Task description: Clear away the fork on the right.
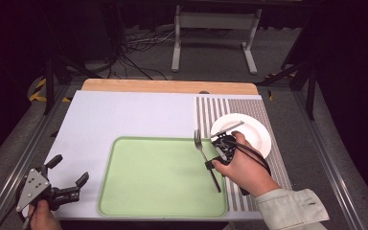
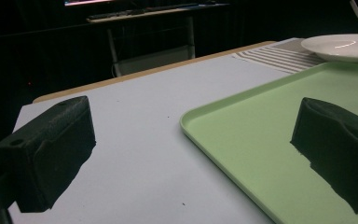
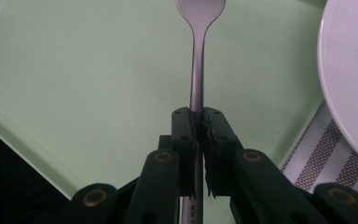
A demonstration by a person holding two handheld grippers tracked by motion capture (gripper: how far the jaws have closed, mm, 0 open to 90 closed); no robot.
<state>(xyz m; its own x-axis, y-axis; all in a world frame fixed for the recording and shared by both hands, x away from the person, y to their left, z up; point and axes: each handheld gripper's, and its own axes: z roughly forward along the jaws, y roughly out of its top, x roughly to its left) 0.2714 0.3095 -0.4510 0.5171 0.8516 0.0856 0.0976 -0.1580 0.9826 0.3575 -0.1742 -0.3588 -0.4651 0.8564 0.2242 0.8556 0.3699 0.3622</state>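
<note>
Right claw (image 3: 197,122) pinching fork (image 3: 196,60) mid-handle, plain in right gripper view.

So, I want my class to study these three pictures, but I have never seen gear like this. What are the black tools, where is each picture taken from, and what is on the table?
There is no robot: a person holds a hand-held gripper, a two-jaw clamp, in each hand. The high view looks down on the table from above. The other two pictures come from cameras riding on each tool, looking along its black jaws.

On the table lie a green tray and, to its right, a striped mat bearing a white plate.

The right hand-held gripper is shut on a fork, held by its handle over the tray's right side, beside the plate. The left hand-held gripper waits at the table's near left corner, jaws open and empty.
</note>
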